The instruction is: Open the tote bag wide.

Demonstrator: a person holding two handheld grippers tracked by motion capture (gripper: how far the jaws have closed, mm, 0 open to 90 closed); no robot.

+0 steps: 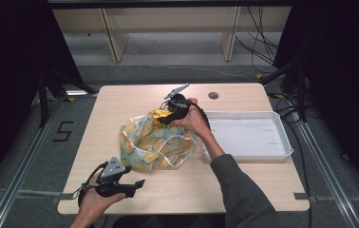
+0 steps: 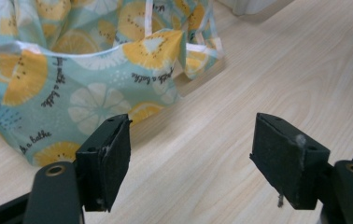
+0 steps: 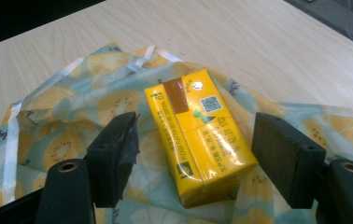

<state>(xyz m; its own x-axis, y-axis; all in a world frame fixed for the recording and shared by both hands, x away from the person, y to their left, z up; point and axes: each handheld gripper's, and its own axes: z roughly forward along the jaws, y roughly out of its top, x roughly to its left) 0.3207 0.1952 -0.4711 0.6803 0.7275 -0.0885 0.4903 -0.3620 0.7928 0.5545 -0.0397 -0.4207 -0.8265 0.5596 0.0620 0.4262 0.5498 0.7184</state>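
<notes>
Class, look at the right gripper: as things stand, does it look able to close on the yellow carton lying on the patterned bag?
Probably yes. The right gripper has its jaws open on either side of the yellow carton, which lies exposed on the patterned bag. Nothing sits between pads and carton.

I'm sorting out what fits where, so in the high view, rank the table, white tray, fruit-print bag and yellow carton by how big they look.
1. Table
2. White tray
3. Fruit-print bag, crumpled, so it may be larger when spread out
4. Yellow carton, partly hidden by the right claw
</notes>
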